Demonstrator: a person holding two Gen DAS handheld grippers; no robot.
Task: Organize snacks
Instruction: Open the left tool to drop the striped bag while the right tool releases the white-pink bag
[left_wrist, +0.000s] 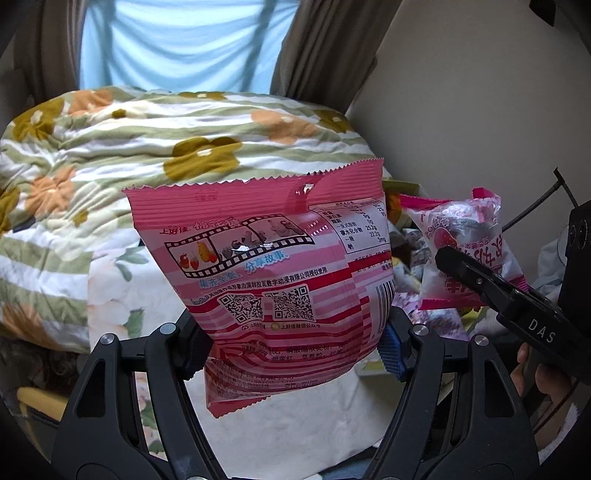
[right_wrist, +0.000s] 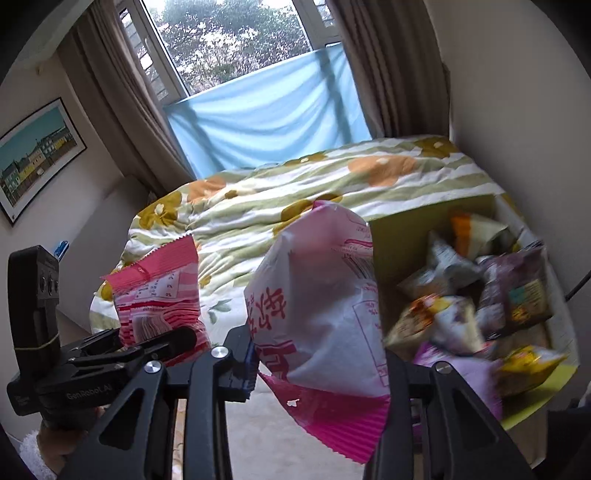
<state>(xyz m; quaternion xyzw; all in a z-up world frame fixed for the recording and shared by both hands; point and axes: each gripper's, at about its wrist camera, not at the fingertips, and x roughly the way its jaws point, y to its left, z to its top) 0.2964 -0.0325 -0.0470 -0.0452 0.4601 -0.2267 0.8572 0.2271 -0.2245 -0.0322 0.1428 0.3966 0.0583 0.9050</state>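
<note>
My left gripper (left_wrist: 291, 350) is shut on a pink striped marshmallow bag (left_wrist: 266, 273) with QR codes, held upright above the bed. The same bag shows at the left of the right wrist view (right_wrist: 159, 291), with the left gripper (right_wrist: 155, 347) below it. My right gripper (right_wrist: 317, 365) is shut on a white and pink snack bag (right_wrist: 317, 306), held in the air beside the box. That bag and the right gripper's finger (left_wrist: 491, 288) show at the right of the left wrist view (left_wrist: 461, 254).
A yellow-green cardboard box (right_wrist: 399, 243) at the right holds several loose snack packets (right_wrist: 513, 291). A bed with a floral duvet (left_wrist: 147, 147) lies ahead. A window with curtains and a blue cloth (right_wrist: 266, 114) stands behind it. A wall (left_wrist: 480, 110) runs on the right.
</note>
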